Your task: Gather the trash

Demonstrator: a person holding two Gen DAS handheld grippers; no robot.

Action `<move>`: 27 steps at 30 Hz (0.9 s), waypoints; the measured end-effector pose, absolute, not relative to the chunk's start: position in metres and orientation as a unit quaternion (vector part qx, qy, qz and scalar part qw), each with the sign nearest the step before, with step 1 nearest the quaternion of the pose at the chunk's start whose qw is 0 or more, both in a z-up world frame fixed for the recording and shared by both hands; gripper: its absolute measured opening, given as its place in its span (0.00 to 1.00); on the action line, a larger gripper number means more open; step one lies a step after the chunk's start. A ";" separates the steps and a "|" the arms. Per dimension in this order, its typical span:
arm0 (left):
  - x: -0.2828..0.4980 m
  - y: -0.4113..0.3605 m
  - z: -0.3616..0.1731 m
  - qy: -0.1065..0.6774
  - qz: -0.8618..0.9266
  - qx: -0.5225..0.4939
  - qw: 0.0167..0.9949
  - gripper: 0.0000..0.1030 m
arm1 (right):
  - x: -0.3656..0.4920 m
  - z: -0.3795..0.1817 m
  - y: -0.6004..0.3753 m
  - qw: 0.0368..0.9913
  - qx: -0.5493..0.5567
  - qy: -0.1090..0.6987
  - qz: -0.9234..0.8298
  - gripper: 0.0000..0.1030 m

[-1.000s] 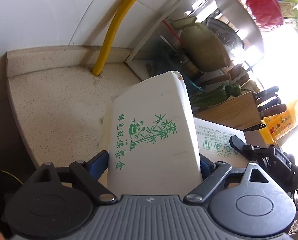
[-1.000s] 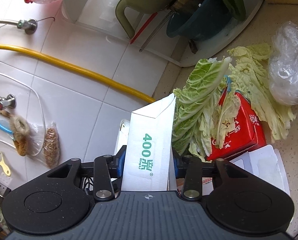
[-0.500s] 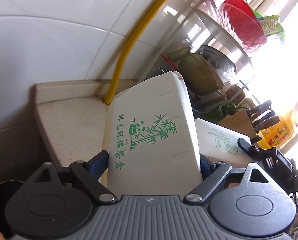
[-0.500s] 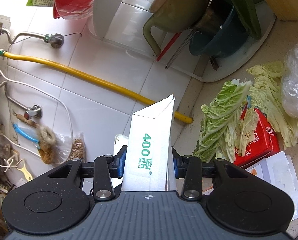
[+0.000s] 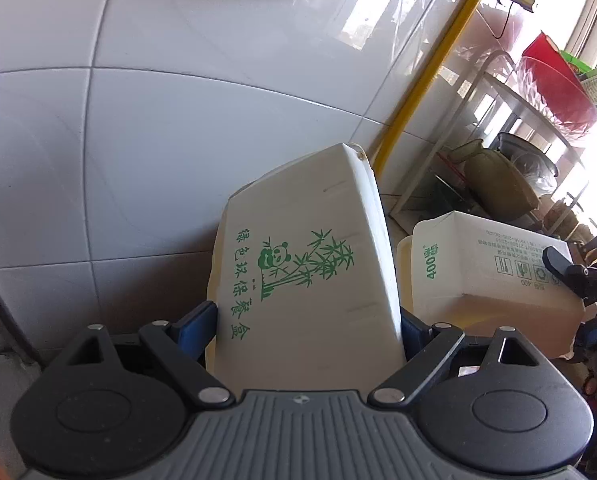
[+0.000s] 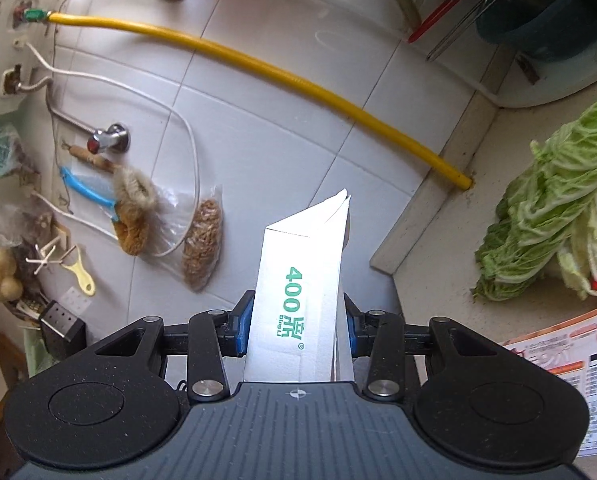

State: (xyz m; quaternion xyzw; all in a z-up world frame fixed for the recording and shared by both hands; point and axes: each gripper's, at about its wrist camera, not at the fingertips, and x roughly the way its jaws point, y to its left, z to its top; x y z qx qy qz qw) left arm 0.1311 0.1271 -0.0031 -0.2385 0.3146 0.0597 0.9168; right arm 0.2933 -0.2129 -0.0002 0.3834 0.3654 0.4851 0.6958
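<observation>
1. The left claw (image 5: 307, 322) pinches a white panda-printed meal box (image 5: 302, 280), raised in front of the tiled wall (image 5: 158, 120).
2. The right claw (image 6: 296, 330) pinches a second white box marked "400" (image 6: 298, 304), beside the first, above the worktop (image 6: 438, 272) edge near cabbage leaves (image 6: 546, 216).

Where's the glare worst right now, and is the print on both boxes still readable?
Left wrist view: the window side at right is blown out, washing out the shelf rack; the panda box print stays sharp. Right wrist view: evenly lit, the 400 box reads clearly; fisheye bends the yellow hose.
</observation>
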 end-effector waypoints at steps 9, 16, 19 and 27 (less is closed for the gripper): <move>0.101 0.149 -0.010 0.322 0.103 -0.214 0.917 0.85 | 0.266 0.009 -0.154 0.692 0.336 0.384 0.512 0.48; 0.086 0.159 -0.008 0.316 0.112 -0.186 0.924 0.85 | 0.241 0.014 -0.126 0.706 0.308 0.385 0.509 0.48; 0.081 0.165 -0.007 0.316 0.124 -0.172 0.925 0.85 | 0.233 0.017 -0.117 0.714 0.300 0.380 0.507 0.48; 0.071 0.172 0.003 0.302 0.151 -0.135 0.932 0.85 | 0.214 0.037 -0.100 0.741 0.269 0.353 0.504 0.48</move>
